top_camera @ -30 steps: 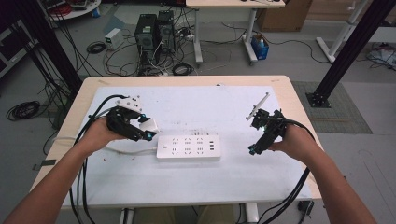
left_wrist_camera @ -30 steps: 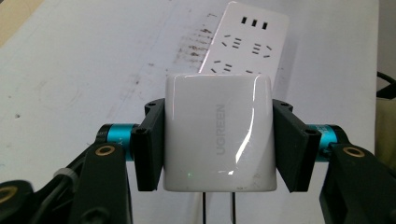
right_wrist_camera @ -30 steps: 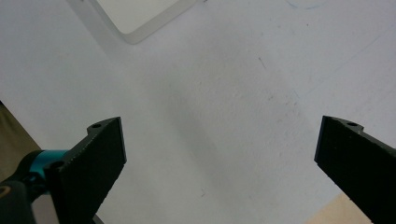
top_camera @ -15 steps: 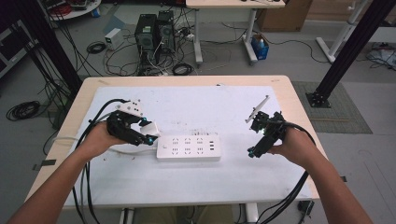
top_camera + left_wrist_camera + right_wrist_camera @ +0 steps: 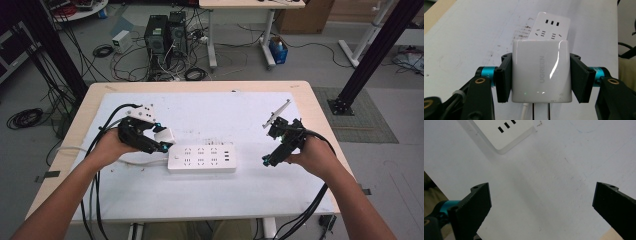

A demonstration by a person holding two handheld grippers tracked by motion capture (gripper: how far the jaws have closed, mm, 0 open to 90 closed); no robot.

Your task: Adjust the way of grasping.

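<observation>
High view: left gripper [image 5: 161, 142] holds a white charger [image 5: 164, 135] just left of the power strip [image 5: 202, 159] at mid-table [image 5: 240, 102]; right gripper [image 5: 270, 159] hangs right of the strip, apart from it.

Left gripper view: jaws clamped on the charger's [image 5: 541, 74] sides, strip [image 5: 549, 27] beyond.

Right gripper view: jaws spread wide, nothing between; strip corner [image 5: 504, 133] far left.

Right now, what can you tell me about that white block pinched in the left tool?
The white charger is a glossy, plastic-looking cube with rounded corners and grey "UGREEN" lettering running up one face. The left tool clamps it by two opposite sides with black pads. Two thin metal prongs and what looks like a white cable show at its lower edge. In the high view it sits by the left end of the white power strip lying on the table; whether it touches the strip is unclear.
</observation>
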